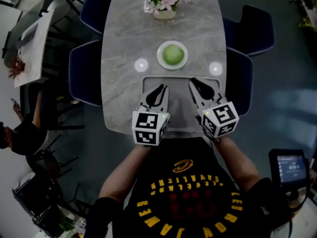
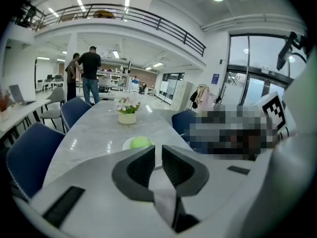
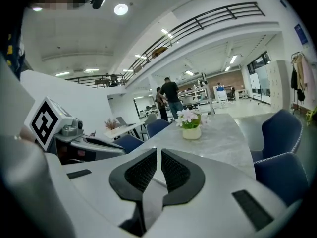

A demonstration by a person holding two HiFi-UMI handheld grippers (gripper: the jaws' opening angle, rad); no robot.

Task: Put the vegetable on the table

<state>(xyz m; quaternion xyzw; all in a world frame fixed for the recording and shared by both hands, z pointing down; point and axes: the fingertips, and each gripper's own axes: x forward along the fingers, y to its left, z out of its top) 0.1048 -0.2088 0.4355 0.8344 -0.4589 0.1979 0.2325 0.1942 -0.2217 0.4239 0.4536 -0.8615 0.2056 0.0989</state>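
Since the veg (image 1: 173, 54) already sits on its plate (image 1: 161, 59) mid-table (image 1: 126, 33), just past the tray (image 1: 148, 79) at the near edge, L tongs (image 1: 161, 89) & R tongs (image 1: 194, 82) hang over the tray w/ jaws narrow, empty, prob. nothing left to carry.

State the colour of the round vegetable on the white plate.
The vegetable is pale green, clearest in the head view.

Bare tabletop (image 1: 119, 43) flanks the plate (image 1: 159, 56); a flower pot (image 1: 164, 14) blocks the far end, chairs (image 1: 84, 74) both sides.
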